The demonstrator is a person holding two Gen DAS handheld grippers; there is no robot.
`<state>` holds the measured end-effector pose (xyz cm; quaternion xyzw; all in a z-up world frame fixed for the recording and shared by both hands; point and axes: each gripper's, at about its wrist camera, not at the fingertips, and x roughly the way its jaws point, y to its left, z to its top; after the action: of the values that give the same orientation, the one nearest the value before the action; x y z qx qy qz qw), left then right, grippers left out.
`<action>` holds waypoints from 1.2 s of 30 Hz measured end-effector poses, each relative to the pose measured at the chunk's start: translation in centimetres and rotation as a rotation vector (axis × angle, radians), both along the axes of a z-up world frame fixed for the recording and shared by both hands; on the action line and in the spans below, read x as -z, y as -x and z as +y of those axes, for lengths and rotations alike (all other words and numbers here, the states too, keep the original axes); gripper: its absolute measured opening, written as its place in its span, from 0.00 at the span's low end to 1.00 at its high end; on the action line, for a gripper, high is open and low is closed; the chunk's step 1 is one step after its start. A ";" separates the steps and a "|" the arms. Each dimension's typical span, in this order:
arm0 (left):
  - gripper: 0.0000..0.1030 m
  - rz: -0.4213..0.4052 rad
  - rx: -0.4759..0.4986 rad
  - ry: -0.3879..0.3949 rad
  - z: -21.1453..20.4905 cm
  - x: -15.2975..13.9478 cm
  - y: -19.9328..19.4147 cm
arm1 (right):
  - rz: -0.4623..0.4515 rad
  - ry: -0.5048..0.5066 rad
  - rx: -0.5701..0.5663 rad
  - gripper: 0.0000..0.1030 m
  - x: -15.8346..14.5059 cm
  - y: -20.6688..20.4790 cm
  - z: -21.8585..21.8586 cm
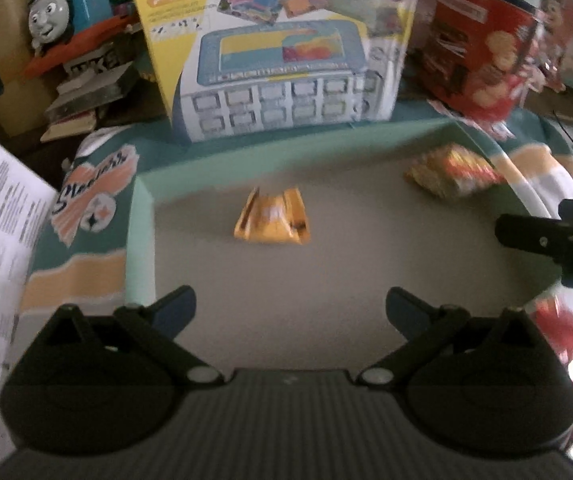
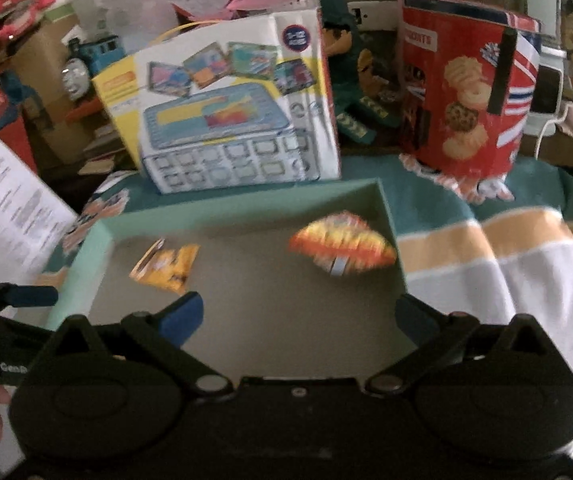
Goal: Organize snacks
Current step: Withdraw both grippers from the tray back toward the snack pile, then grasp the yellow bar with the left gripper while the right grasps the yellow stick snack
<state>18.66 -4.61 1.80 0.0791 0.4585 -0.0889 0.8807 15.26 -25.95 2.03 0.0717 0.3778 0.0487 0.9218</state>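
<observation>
Green tray (image 1: 141, 240), both grippers above, jaws wide, empty

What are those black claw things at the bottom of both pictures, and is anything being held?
They are hand-held grippers, one in each of a person's hands, each carrying a camera that looks along its two fingers. One picture comes from the left gripper, the other from the right gripper. Both stand open and hold nothing. Below them is a shallow green tray with two snacks in it: an orange packet and a red-and-yellow packet. Behind the tray stand a toy box and a red biscuit tin.
</observation>
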 end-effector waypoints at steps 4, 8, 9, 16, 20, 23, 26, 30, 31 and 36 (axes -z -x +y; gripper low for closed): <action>1.00 0.014 0.027 -0.022 1.2 0.5 4.2 | 0.006 -0.011 -0.026 1.00 0.7 4.4 1.0; 1.00 0.037 0.029 -0.053 2.9 1.6 7.8 | 0.027 -0.001 -0.039 1.00 2.1 8.5 1.6; 1.00 0.047 0.027 -0.054 3.4 1.8 8.5 | 0.031 -0.009 -0.036 1.00 2.4 9.5 1.6; 1.00 0.087 0.025 -0.056 6.4 3.7 13.2 | 0.001 -0.021 -0.034 0.84 3.8 14.6 1.5; 1.00 0.127 0.009 -0.030 7.7 5.1 14.6 | 0.020 0.016 -0.069 0.63 5.0 16.2 3.0; 1.00 0.135 0.007 -0.042 8.3 5.9 15.5 | 0.053 0.034 -0.094 0.55 6.2 16.4 4.1; 1.00 0.133 0.013 -0.059 8.4 6.4 15.8 | 0.087 0.057 -0.107 0.43 7.3 16.0 4.8; 0.91 0.131 -0.001 -0.065 8.7 6.9 15.6 | 0.109 0.063 -0.113 0.29 8.4 15.3 5.1; 0.88 0.138 -0.010 -0.058 8.9 7.0 15.5 | 0.110 0.067 -0.116 0.27 8.5 15.1 5.4; 0.82 0.145 -0.005 -0.029 8.8 7.3 15.0 | 0.118 0.069 -0.130 0.25 8.6 15.4 5.7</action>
<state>3.64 4.16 -5.52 0.0839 0.5224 -0.0857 0.8442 -0.10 -20.21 -6.53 0.0181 0.4366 0.0909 0.8949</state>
